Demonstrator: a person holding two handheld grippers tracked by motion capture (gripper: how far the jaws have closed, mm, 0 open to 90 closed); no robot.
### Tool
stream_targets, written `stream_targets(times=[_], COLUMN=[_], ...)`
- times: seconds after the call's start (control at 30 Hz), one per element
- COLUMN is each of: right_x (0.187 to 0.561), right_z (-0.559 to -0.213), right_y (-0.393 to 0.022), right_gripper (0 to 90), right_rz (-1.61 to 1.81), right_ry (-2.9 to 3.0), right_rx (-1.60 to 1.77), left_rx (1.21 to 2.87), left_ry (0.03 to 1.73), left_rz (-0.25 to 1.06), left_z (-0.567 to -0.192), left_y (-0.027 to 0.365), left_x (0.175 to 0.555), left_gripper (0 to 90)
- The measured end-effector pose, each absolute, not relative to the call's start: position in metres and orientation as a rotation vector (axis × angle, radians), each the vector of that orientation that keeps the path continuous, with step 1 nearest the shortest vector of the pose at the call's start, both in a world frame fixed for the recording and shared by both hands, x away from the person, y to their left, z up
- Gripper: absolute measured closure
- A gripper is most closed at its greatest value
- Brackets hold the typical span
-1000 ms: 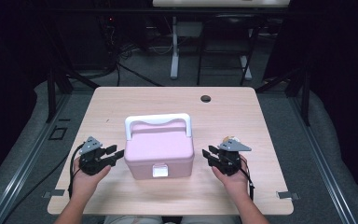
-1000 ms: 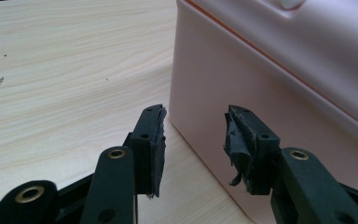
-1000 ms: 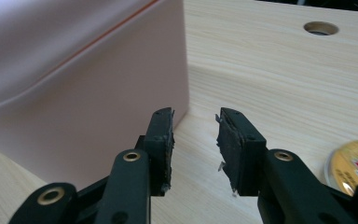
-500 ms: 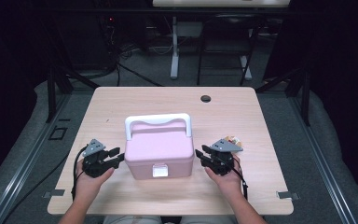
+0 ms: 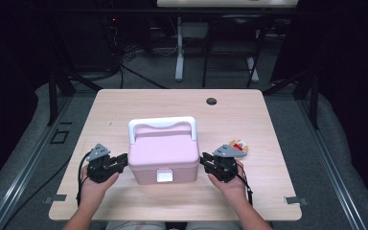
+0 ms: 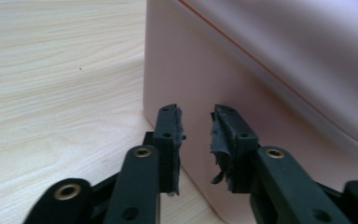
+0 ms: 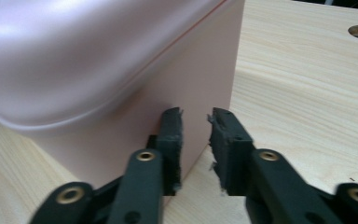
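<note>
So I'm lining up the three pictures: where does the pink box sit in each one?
High view: the pink box sits centre, toward the table's near edge.
Left gripper view: its side wall takes up the right half.
Right gripper view: it takes up the upper left.
Shared landmark: the light wooden table.

A pink box [image 5: 163, 155] with a white handle [image 5: 162, 125] stands near the table's [image 5: 124, 103] front edge. The left gripper [image 5: 120, 163] is at the box's 9 o'clock side, tips at its wall; the right gripper [image 5: 207, 163] is at 3 o'clock, also at the wall (both jaws have just been closing, with nothing between them). A small round object [image 5: 238, 146] lies at 2 o'clock of the box. A dark hole [image 5: 212, 101] is at 12 o'clock.
</note>
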State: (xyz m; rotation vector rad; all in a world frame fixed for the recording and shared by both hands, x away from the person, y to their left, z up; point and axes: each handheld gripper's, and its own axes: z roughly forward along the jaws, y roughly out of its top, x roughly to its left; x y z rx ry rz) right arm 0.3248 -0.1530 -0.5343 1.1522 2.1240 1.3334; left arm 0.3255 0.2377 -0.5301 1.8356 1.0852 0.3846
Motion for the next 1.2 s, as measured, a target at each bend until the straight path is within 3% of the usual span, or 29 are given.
stream_targets(times=[0.23,0.47,1.2], right_x=[0.320,0.316,0.284], right_z=[-0.531,-0.528,-0.518], right_y=[-0.145,-0.144,-0.153], right_gripper=[89.6,89.8,89.9], right_rz=[1.297,1.277,1.222], right_ry=[2.142,2.182,2.309], right_rx=[1.134,1.118,1.081], left_rx=[1.855,1.889,2.022], left_ry=[1.051,1.036,0.992], left_rz=[0.351,0.361,0.312], left_z=[-0.528,-0.525,-0.513], left_y=[0.236,0.235,0.229], left_x=[0.327,0.325,0.299], left_gripper=[84.6,89.4,89.3])
